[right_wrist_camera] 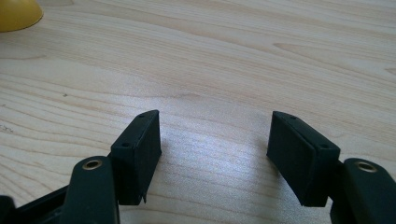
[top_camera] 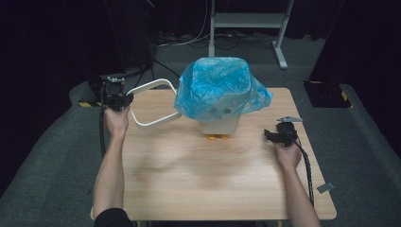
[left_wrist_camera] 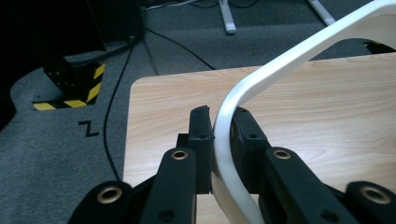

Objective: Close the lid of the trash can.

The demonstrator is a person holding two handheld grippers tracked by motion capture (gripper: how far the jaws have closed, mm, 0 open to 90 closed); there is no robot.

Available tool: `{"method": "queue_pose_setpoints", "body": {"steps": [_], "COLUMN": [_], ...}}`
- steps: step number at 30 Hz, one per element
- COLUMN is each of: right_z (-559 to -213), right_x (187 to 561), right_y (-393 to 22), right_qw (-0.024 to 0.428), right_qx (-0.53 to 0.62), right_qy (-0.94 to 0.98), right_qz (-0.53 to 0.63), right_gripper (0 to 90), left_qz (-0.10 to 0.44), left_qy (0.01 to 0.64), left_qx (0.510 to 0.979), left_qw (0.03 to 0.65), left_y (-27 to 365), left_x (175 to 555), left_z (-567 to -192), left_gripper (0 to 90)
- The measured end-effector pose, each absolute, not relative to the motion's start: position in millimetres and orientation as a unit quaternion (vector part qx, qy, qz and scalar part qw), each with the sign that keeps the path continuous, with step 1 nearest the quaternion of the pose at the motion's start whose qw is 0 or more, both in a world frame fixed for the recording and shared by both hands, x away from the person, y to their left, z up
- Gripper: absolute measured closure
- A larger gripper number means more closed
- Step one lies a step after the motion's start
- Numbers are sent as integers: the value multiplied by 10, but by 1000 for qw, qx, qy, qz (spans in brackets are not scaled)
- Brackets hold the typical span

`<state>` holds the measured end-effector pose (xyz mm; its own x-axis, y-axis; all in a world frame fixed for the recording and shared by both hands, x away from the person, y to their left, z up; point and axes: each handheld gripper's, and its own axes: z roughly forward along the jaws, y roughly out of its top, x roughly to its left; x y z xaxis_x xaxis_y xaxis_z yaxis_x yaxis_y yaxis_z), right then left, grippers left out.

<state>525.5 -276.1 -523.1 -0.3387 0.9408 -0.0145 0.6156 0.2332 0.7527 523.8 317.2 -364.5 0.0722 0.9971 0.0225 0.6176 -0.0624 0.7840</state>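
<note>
My left gripper (left_wrist_camera: 219, 126) has its two jaws closed on the white ring (left_wrist_camera: 224, 140), one pad on each side of the thin band, at its curved end. The ring looks to me like stiff, smooth plastic, light, and I think it can slip or turn between the pads if I pull too fast. It hangs in the air at the left edge of the table (top_camera: 198, 189), and its far end reaches the white bin (top_camera: 218, 124) under the blue bag (top_camera: 218, 87). The bag film is soft and thin, so I judge it tears easily; better to hold the ring, not the film. My right gripper (right_wrist_camera: 215, 144) stands wide open, nothing between the jaws, low over the wood near the bin's orange foot (right_wrist_camera: 16, 14)
</note>
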Motion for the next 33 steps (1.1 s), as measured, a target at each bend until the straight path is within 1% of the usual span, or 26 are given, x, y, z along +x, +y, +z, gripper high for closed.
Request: {"method": "queue_pose_setpoints", "body": {"steps": [4, 14, 18, 20, 30, 33], "right_z": [-5231, -5232, -5232, -5232, -5232, -5232], "right_x": [5254, 5253, 5253, 5253, 5252, 5252], "right_y": [-2761, -2760, -2760, -2760, -2760, -2759], "right_qw": [243, 243, 243, 243, 243, 243], "right_qx": [521, 520, 520, 520, 520, 520], "right_qy": [747, 747, 747, 747, 747, 747], "right_qz": [335, 335, 335, 335, 335, 334], "right_gripper": [344, 344, 344, 344, 343, 343], "left_qz": [316, 316, 313, 304, 293, 294], "left_qy": [606, 615, 621, 629, 637, 634], "left_qx": [665, 659, 653, 643, 631, 635], "left_qw": [302, 296, 300, 313, 332, 330], "left_y": [3173, 3255, 3298, 3336, 3381, 3374], "left_x": [5247, 5253, 5250, 5254, 5232, 5229], "left_z": [-3597, -3584, -3577, -3577, -3493, -3456], "left_gripper": [801, 801, 801, 802, 803, 802]}}
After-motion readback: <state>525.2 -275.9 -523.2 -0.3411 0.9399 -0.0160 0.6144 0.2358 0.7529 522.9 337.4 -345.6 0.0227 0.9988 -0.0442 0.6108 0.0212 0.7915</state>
